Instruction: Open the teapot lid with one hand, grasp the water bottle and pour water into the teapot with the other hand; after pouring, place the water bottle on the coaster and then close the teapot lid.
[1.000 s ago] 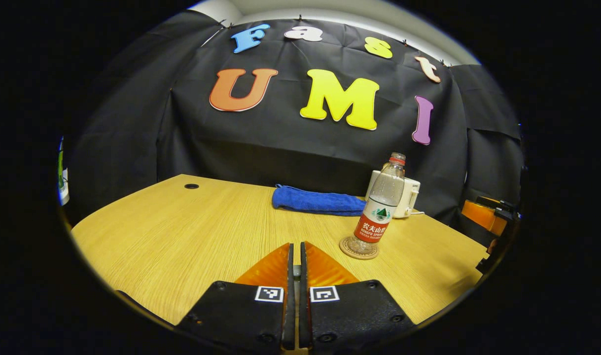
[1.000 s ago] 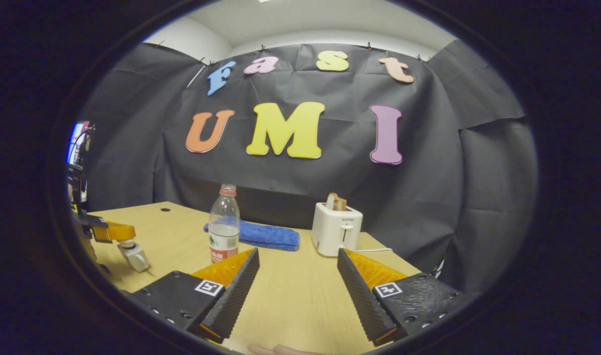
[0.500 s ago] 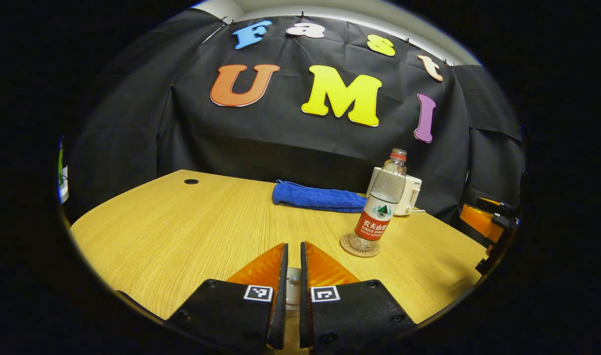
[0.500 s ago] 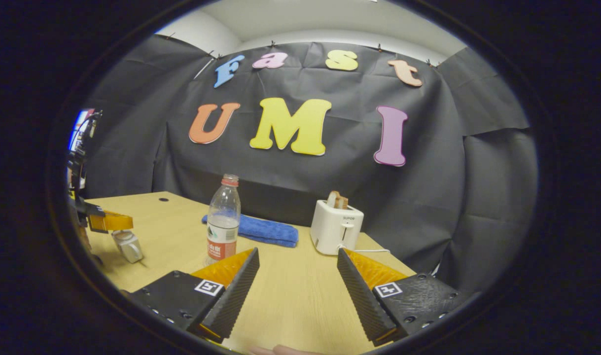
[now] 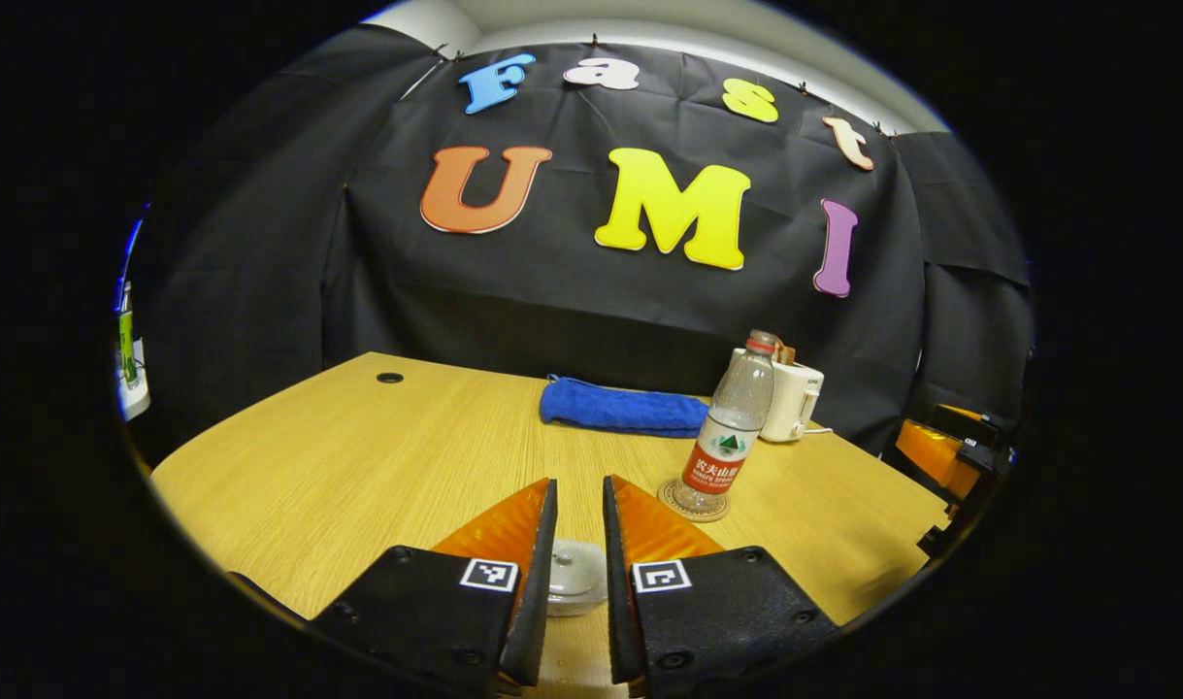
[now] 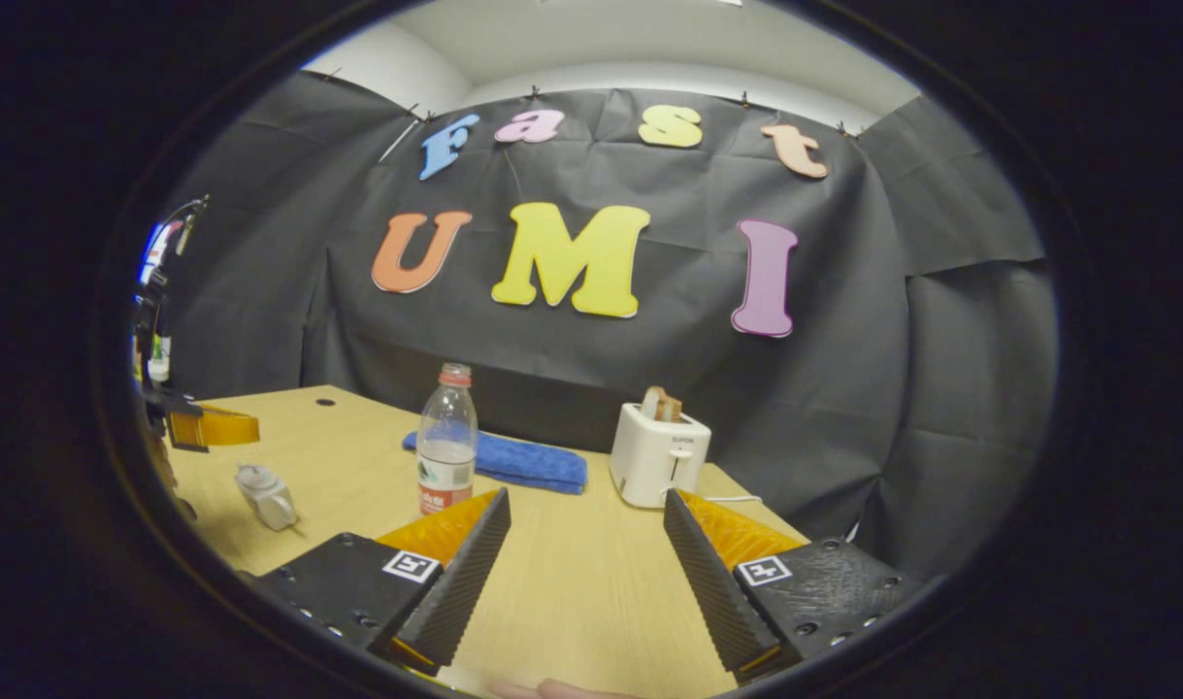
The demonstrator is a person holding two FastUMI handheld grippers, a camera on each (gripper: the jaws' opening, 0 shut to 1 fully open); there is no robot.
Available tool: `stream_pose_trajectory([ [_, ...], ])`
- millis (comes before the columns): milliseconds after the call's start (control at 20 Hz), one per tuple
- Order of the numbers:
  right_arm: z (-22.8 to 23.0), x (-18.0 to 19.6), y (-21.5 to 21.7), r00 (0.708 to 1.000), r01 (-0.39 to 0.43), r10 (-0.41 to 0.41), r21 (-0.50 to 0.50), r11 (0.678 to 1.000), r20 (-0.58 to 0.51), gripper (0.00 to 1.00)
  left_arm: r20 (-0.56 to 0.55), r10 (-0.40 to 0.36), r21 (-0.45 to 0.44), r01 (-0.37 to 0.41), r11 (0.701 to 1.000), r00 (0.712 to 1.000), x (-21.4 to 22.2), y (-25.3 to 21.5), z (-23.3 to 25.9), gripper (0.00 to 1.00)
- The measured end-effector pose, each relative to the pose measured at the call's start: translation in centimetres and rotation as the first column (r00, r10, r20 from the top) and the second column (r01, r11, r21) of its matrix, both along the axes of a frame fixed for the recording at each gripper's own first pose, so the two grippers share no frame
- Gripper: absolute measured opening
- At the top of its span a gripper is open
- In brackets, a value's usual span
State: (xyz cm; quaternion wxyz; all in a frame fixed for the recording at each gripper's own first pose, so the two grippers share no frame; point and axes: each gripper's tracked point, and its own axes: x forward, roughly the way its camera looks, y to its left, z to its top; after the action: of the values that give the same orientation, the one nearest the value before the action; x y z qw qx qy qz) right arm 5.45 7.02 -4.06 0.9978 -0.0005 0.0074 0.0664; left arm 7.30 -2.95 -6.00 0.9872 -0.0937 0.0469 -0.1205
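Observation:
The small white teapot point(image 6: 267, 497) stands on the wooden table point(image 6: 572, 592) at the left, its lid point(image 5: 574, 573) resting on it. My left gripper point(image 5: 579, 482) hovers just above that lid, open by a narrow gap and touching nothing; the left gripper point(image 6: 208, 428) also appears in the right gripper view, clear of the pot. The water bottle point(image 5: 727, 435), clear with a red label and partly full, stands upright on the round coaster point(image 5: 693, 503). My right gripper point(image 6: 586, 497) is wide open and holds nothing, with the bottle point(image 6: 445, 452) ahead to its left.
A folded blue towel point(image 5: 620, 408) lies at the back of the table. A white toaster point(image 6: 660, 452) with toast stands at the back right, its cord trailing right. A cable hole point(image 5: 389, 377) marks the far left corner. A fingertip point(image 6: 552, 689) peeks in below.
My left gripper has gone from shut on the lid's knob to slightly open, and has lifted away from the teapot. The right gripper has barely moved.

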Motion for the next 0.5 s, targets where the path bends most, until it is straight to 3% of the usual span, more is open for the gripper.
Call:
stream_pose_trajectory([
  [50, 0.6, -0.6, 0.0, 1.0, 0.001, -0.001, 0.009, 1.0, 0.004, 0.99, 0.017, 0.007, 0.011, -0.007, 1.0, 1.0, -0.8, 0.0, 1.1, 0.29],
  [150, 2.0, -2.0, -0.1, 1.0, 0.018, -0.018, 0.019, 1.0, 0.021, 0.95, 0.081, -0.006, 0.056, 0.001, 0.998, 0.997, -2.8, -0.4, 3.8, 0.35],
  [200, 2.6, -2.8, -0.1, 0.999, 0.022, -0.023, 0.025, 0.999, 0.028, 0.95, 0.11, -0.011, 0.079, 0.002, 0.997, 0.994, -3.7, -0.5, 5.0, 0.51],
  [250, 3.2, -3.5, -0.1, 0.999, 0.028, -0.029, 0.033, 0.999, 0.034, 0.98, 0.122, -0.019, 0.101, 0.006, 0.995, 0.992, -4.5, -0.6, 5.6, 0.37],
  [350, 4.4, -5.0, 0.1, 0.998, 0.03, -0.032, 0.044, 0.999, 0.048, 0.95, 0.121, -0.014, 0.141, -0.003, 0.99, 0.992, -6.4, -0.6, 6.2, 0.57],
  [500, 5.6, -7.0, -0.1, 0.997, 0.047, -0.049, 0.028, 0.999, 0.067, 0.95, 0.103, -0.022, 0.153, 0.006, 0.988, 0.994, -8.2, -1.3, 6.7, 0.72],
])
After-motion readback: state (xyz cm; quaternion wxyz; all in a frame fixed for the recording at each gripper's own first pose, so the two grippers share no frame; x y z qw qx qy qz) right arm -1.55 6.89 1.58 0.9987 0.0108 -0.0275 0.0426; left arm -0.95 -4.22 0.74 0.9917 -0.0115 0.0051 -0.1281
